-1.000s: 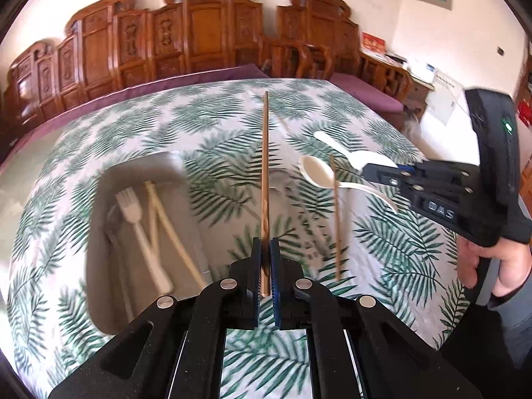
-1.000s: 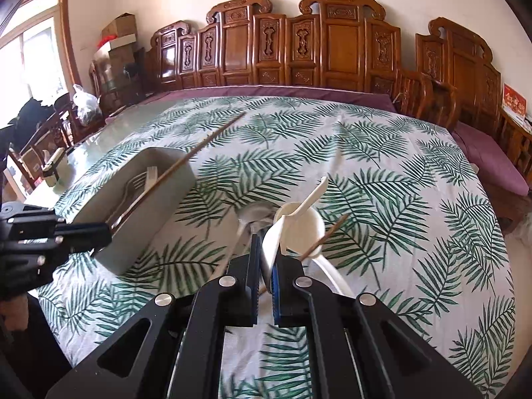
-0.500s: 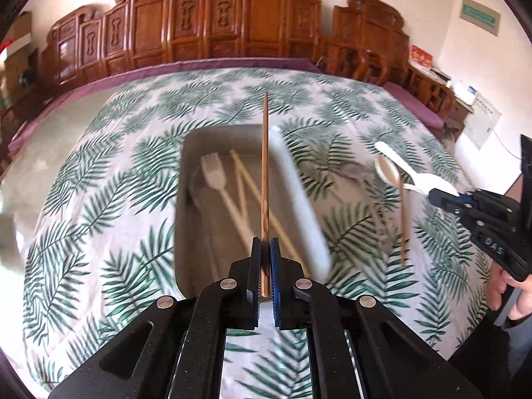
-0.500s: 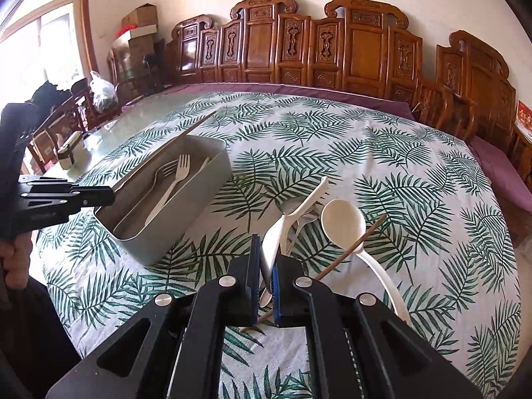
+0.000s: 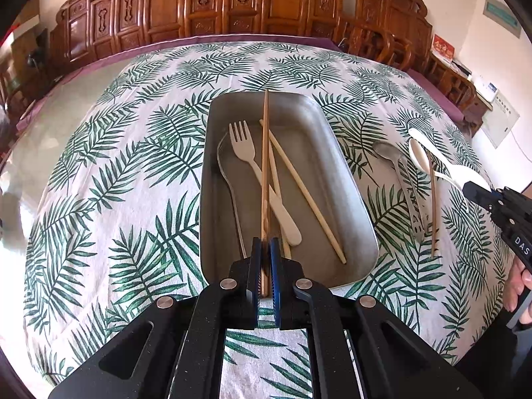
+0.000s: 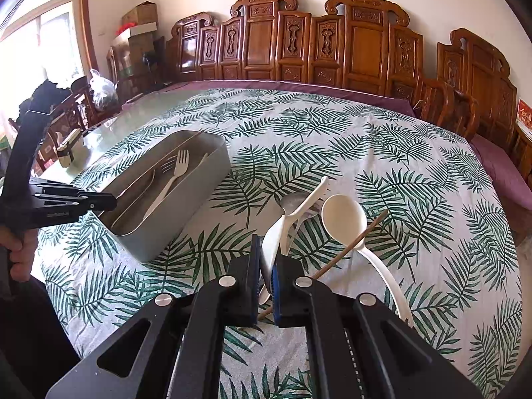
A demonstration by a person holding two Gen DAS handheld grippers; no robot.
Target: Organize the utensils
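Left gripper (image 5: 265, 259) is clamped tight on one end of a brown wooden chopstick (image 5: 265, 153), which runs out over the grey metal tray (image 5: 352, 199) along its length, above the pale fork (image 5: 247, 153), a metal utensil by the left wall and two lighter chopsticks (image 5: 306, 196) lying in it. That stick looks light and stiff; held at its very end it could swing or roll between the pads, so lowering it nearly flat before letting go seems wise. To the right on the palm-leaf tablecloth (image 5: 133, 166) lie a metal spoon (image 5: 392, 163), a cream spoon (image 6: 345, 219) and another brown chopstick (image 5: 432, 206), all thin and low, best pinched across the handle. Right gripper (image 6: 265, 266) is closed on a white plastic spoon (image 6: 277, 242), gripping it near the bowl with the handle pointing away; smooth plastic may slip, though it weighs little. Only the letters "DAS" can be read, on the right gripper's body; the red wall sign is too small to make out.
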